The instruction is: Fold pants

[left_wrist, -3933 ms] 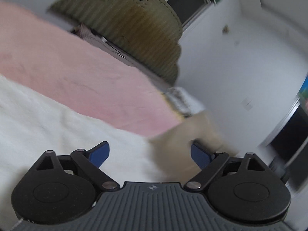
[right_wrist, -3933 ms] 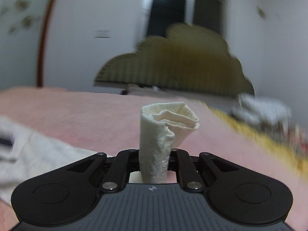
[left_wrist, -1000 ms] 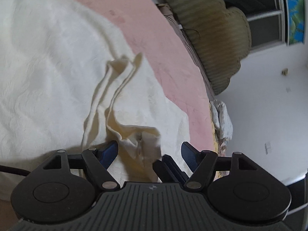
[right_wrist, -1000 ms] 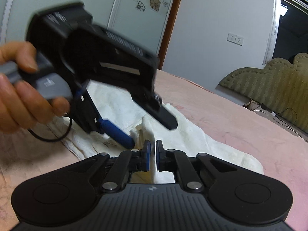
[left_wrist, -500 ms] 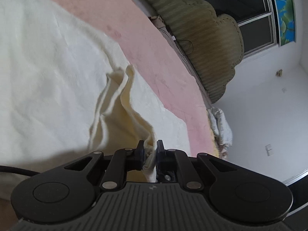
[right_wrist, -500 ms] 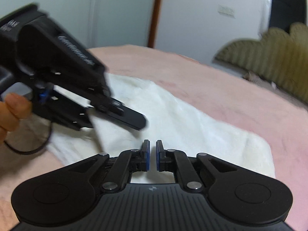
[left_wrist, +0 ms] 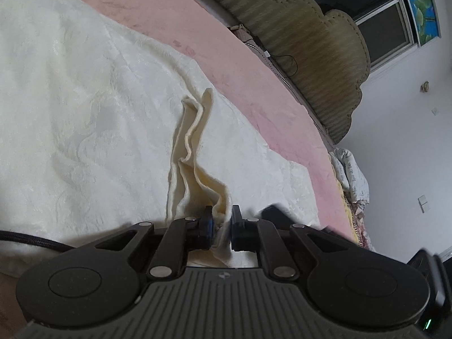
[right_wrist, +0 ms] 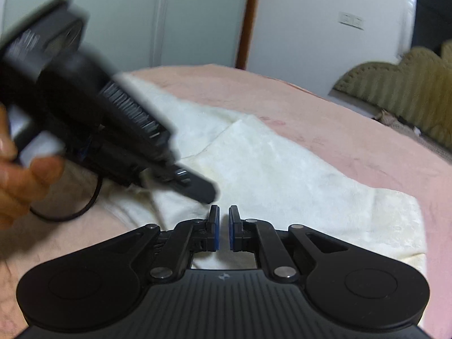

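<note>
Since a second ago the left gripper (left_wrist: 221, 227) has gone from spread wide to pinching a raised fold of the cream, textured fabric pants (left_wrist: 93, 107), which lie flat across the pink bedspread (left_wrist: 254, 84); beside it, the right gripper (right_wrist: 223, 227) remains pressed together with nothing between its blue pads, just above the pants' edge; a person's hand (right_wrist: 19, 178) grips the left tool's handle.

The pants (left_wrist: 93, 107) are cream cloth with a faint embossed pattern, soft and matt; the bed cover (left_wrist: 254, 84) beneath is pink, fuzzy cloth; the headboard (left_wrist: 310, 50) looks like ribbed olive upholstery; the left gripper (left_wrist: 221, 227) is matt black plastic with ridged casing and shiny metal pins
</note>
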Demonstrator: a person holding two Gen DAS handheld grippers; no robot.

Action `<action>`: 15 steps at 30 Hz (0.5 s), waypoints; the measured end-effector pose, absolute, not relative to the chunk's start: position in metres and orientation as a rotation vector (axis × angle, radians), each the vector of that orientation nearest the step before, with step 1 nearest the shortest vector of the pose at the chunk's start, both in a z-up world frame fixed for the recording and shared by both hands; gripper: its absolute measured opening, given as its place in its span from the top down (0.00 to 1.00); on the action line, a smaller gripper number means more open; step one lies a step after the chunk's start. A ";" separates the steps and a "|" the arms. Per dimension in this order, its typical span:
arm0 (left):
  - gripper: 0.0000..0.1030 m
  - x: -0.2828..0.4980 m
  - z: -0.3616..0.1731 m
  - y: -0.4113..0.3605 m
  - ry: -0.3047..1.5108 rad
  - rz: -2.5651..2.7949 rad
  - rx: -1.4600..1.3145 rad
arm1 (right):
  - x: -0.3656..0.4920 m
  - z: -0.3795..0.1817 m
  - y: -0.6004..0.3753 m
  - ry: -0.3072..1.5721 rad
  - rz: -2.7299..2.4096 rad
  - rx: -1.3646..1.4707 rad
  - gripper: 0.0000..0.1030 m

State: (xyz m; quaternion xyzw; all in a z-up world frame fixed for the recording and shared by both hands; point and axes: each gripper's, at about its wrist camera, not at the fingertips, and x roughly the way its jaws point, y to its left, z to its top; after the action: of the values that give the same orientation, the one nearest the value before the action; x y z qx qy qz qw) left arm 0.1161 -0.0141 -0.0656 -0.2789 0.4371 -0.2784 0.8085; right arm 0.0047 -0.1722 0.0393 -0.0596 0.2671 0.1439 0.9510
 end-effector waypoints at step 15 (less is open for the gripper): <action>0.86 0.102 -0.062 -0.024 0.878 -0.549 -0.485 | 0.014 0.058 -0.286 0.601 0.121 0.268 0.93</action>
State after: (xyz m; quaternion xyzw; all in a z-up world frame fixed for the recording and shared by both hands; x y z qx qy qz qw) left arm 0.1022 -0.0242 -0.0616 -0.2297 0.4152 -0.2598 0.8410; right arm 0.0143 -0.2860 0.0580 0.1317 0.2948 0.0593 0.9446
